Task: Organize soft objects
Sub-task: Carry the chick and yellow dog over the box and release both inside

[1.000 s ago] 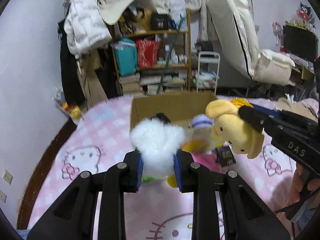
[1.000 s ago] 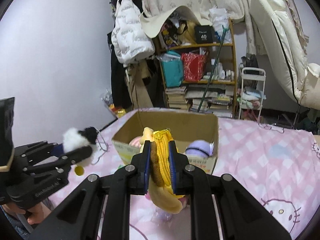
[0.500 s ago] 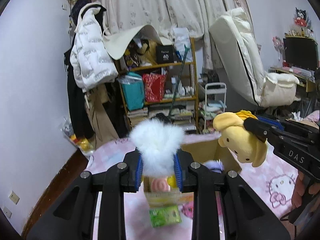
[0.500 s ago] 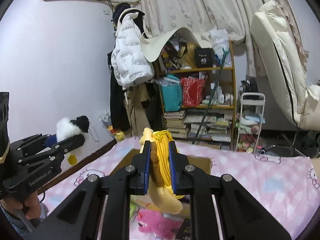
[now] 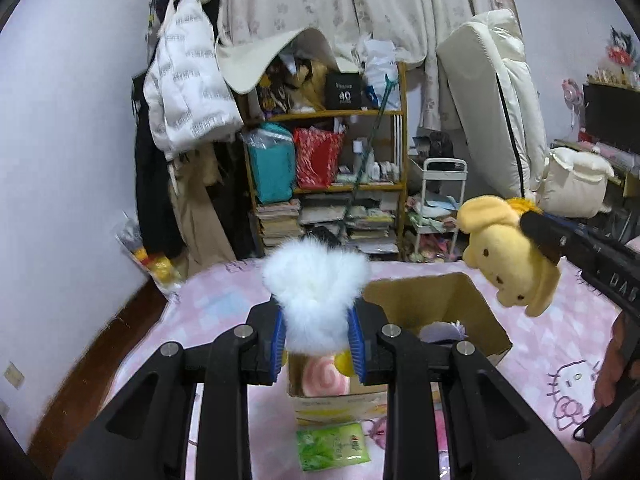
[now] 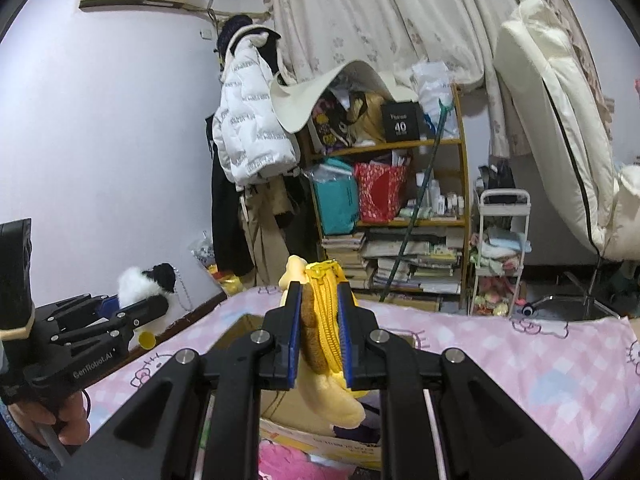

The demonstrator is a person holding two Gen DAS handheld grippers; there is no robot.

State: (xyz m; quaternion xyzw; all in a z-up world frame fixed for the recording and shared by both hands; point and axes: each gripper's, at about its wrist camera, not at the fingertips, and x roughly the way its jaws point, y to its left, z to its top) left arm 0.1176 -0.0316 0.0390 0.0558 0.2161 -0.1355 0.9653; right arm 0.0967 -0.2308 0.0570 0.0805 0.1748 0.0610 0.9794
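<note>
Both grippers loaded, held above cardboard box on pink bed.

Left gripper (image 5: 318, 334) fingers pinched on white fluffy toy (image 5: 316, 288); right gripper (image 6: 319, 330) fingers narrow, clamped on yellow dog plush (image 6: 324, 360) with zipper. Cardboard box (image 5: 460, 300) sits on the pink bedspread (image 5: 560, 344), below both toys; pink swirl item (image 5: 322, 378) and purple item (image 5: 442, 330) inside. Green packet (image 5: 334, 446) lies beside the box's near side.

The fluffy white fur toy (image 5: 318, 300) looks long-haired and soft. The yellow plush dog toy (image 5: 508, 256) has short, matt pile. The brown cardboard box (image 5: 440, 312) is dull paperboard. The pink checked cloth bed sheet (image 5: 560, 344) is smooth. Both black plastic grippers look matt.
</note>
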